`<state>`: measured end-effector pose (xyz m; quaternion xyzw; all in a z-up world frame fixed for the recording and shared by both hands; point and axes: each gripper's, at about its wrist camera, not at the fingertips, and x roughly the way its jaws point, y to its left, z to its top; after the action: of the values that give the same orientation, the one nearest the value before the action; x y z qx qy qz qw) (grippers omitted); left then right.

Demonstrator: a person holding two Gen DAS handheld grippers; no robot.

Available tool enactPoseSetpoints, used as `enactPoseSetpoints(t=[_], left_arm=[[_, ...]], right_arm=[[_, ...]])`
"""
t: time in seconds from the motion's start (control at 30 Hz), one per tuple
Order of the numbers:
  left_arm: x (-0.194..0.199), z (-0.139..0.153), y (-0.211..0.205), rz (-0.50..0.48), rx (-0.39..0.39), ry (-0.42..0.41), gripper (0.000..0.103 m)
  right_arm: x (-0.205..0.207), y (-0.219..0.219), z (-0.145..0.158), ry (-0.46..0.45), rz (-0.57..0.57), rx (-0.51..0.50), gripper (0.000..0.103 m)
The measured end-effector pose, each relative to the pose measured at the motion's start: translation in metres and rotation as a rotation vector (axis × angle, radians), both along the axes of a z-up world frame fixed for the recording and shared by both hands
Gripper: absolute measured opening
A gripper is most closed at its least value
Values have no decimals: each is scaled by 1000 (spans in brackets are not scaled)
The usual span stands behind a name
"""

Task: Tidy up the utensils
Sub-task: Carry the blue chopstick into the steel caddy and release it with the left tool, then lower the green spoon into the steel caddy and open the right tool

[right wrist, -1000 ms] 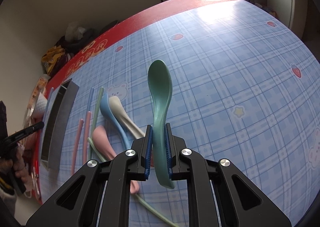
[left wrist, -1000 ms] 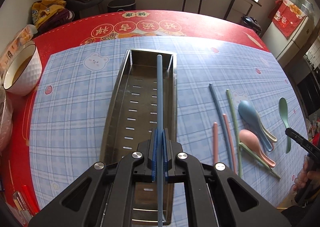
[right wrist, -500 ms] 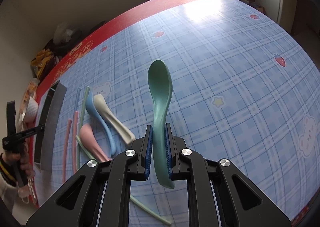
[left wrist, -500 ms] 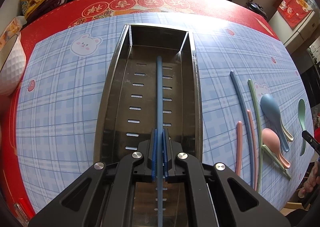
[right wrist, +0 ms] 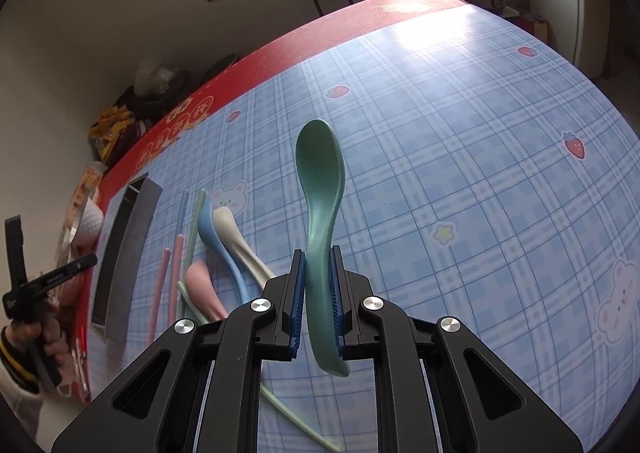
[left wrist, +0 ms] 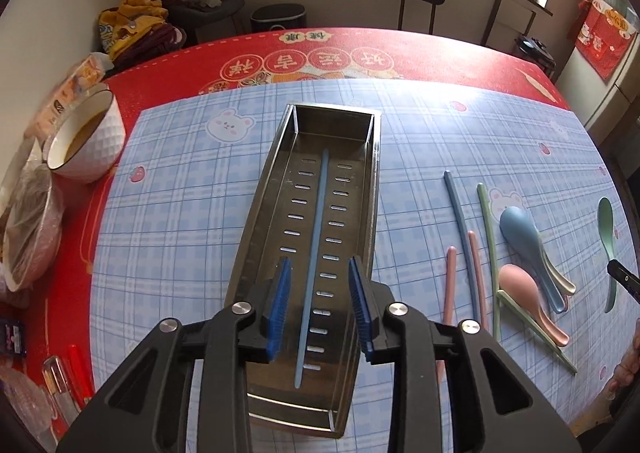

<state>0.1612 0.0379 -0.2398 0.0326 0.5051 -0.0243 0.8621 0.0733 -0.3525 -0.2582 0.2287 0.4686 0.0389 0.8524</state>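
- Two claws, two states: our left gripper (left wrist: 319,307) hung over the steel tray (left wrist: 262,209), its jaws just parted and released, the blue chopstick (left wrist: 314,253) lying free between the pads (left wrist: 282,295) without touching either.
- That chopstick rested flat on the slotted tray floor, long axis running twelve to six in the left wrist view, in line with the tray's length.
- Our right gripper (right wrist: 318,297) was clenched on the green spoon (right wrist: 322,221), pads pressing the handle, bowl pointing to twelve and clear of the blue plaid tablecloth (right wrist: 460,157).
- From that claw, the tray lay away at about nine o'clock, its long side stretching roughly eleven to seven; we judged the spoon must travel left across the loose utensils to reach it.
- Between the two lay what remained unsorted: a second blue chopstick (left wrist: 460,229), two pink chopsticks (left wrist: 450,285), green chopsticks (left wrist: 490,249), plus blue (left wrist: 520,235), pink (left wrist: 520,287) and cream (right wrist: 234,237) spoons, overlapping.
- Matte, smooth plastic with a deep oval bowl and a curved handle, the green spoon looked light and rigid.
- We judged the right hand nearer those leftovers, the left nearer the tray.
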Motion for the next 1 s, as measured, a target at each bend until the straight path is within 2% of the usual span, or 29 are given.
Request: enactPoseSetpoints(t=[0.07, 0.13, 0.17, 0.23, 0.37, 0.5, 0.63, 0.73, 1.0], left_arm=[[-16, 9, -7, 28, 23, -30, 40], [-33, 17, -13, 61, 42, -54, 53], [-41, 20, -14, 76, 39, -62, 57], [-57, 24, -18, 102, 19, -77, 76], [-77, 26, -21, 116, 19, -89, 96], [-82, 28, -14, 79, -12, -117, 97], [-81, 34, 2, 50, -9, -161, 97], [-75, 37, 21, 39, -48, -180, 97], [-58, 26, 61, -17, -110, -164, 97]], right_arm=[[3, -2, 3, -13, 25, 13, 12], [7, -4, 4, -19, 51, 29, 12], [9, -4, 4, -18, 63, 36, 12], [12, -2, 4, -7, 87, 41, 12], [16, 6, 9, 19, 109, 28, 12], [20, 23, 13, 23, 104, 40, 12], [29, 54, 12, 52, 76, 76, 12], [37, 87, 14, 66, 84, 87, 12], [73, 185, 16, 108, 113, 88, 12]])
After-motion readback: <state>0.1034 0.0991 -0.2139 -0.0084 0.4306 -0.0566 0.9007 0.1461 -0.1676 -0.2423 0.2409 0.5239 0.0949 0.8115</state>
